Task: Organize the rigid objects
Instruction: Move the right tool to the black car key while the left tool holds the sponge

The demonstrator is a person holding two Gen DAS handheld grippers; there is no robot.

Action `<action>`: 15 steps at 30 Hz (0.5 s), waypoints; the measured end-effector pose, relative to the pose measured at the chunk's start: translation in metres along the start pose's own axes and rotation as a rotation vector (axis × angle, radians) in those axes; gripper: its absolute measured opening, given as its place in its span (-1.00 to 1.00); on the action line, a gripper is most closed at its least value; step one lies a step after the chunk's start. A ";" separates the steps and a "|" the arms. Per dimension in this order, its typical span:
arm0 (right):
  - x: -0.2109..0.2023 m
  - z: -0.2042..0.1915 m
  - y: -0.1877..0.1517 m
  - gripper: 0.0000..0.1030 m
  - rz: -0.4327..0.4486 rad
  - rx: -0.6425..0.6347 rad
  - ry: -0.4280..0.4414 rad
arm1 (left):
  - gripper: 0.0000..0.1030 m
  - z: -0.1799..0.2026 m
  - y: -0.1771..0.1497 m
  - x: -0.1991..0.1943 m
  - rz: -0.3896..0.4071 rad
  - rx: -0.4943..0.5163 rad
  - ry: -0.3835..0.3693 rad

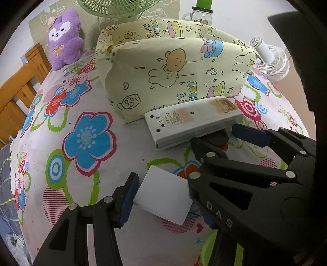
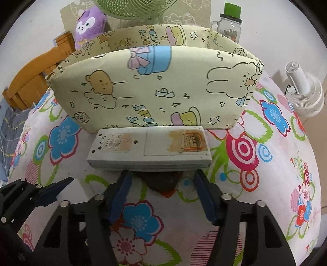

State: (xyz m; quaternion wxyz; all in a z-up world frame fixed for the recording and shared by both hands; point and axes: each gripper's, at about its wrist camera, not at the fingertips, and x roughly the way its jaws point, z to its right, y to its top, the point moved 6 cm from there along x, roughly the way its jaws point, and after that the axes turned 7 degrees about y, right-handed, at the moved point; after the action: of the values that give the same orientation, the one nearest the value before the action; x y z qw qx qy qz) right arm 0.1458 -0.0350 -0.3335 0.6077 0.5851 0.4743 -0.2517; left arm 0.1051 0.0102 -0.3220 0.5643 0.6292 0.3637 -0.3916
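1. left gripper (image 1: 161,201) is pinching a white block (image 1: 166,197) between its blue pads, held just above the flowery surface (image 1: 90,143).
2. right gripper (image 2: 161,196) is spread, nothing pinched. its tips sit at the near edge of the white remote (image 2: 149,146), with a dark flat thing (image 2: 163,182) lying between them, can't tell what it is.
3. the remote lies face down, touching the front of the yellow cartoon-print fabric bin (image 2: 155,88).
4. behind the bin: purple plush (image 1: 64,41), green fan (image 1: 116,8), glass jar (image 2: 229,24). small white fan (image 2: 304,88) off to the right.
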 end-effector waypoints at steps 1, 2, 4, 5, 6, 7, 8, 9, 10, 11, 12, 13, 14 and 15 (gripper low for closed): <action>-0.001 0.002 -0.001 0.14 0.002 0.000 -0.003 | 0.12 -0.001 0.000 0.000 0.001 0.001 0.000; -0.001 0.001 -0.001 0.10 0.003 0.000 -0.009 | 0.12 -0.002 0.000 0.000 0.000 0.002 0.000; -0.002 -0.002 -0.001 -0.16 0.007 -0.003 -0.012 | 0.12 -0.001 -0.001 -0.001 -0.001 0.005 -0.001; -0.002 -0.002 -0.001 -0.20 0.009 -0.006 -0.009 | 0.12 -0.001 -0.001 -0.001 0.000 0.007 -0.001; -0.002 -0.002 -0.001 -0.20 0.010 -0.007 -0.009 | 0.12 -0.001 -0.001 -0.001 0.000 0.007 -0.001; -0.002 -0.002 -0.001 -0.21 0.013 -0.006 -0.008 | 0.12 -0.001 -0.001 -0.001 0.000 0.009 0.001; -0.003 -0.002 -0.002 -0.21 0.015 -0.005 -0.008 | 0.12 -0.001 -0.001 -0.002 0.001 0.012 0.002; -0.004 -0.002 -0.004 -0.21 0.015 -0.003 -0.009 | 0.12 -0.001 -0.001 -0.002 0.000 0.013 0.002; -0.005 -0.001 -0.005 -0.22 0.014 -0.002 -0.009 | 0.12 0.000 -0.002 -0.002 -0.002 0.013 0.001; -0.005 -0.001 -0.006 -0.22 0.012 -0.001 -0.009 | 0.12 0.000 -0.002 -0.002 -0.003 0.013 -0.001; -0.007 0.000 -0.008 -0.22 0.011 0.001 -0.010 | 0.12 0.000 -0.002 -0.002 -0.003 0.014 -0.001; -0.008 0.000 -0.009 -0.22 0.010 0.003 -0.011 | 0.12 0.000 -0.003 -0.002 -0.003 0.016 -0.001; -0.009 0.001 -0.010 -0.22 0.008 0.006 -0.012 | 0.12 0.000 -0.003 -0.002 -0.004 0.016 -0.001; -0.011 0.002 -0.011 -0.22 0.005 0.010 -0.012 | 0.12 0.001 -0.004 -0.003 -0.005 0.017 -0.002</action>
State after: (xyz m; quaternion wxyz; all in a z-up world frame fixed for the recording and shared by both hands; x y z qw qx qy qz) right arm 0.1322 -0.0416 -0.3294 0.6082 0.5878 0.4680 -0.2562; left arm 0.1001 0.0095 -0.3212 0.5584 0.6325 0.3616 -0.3967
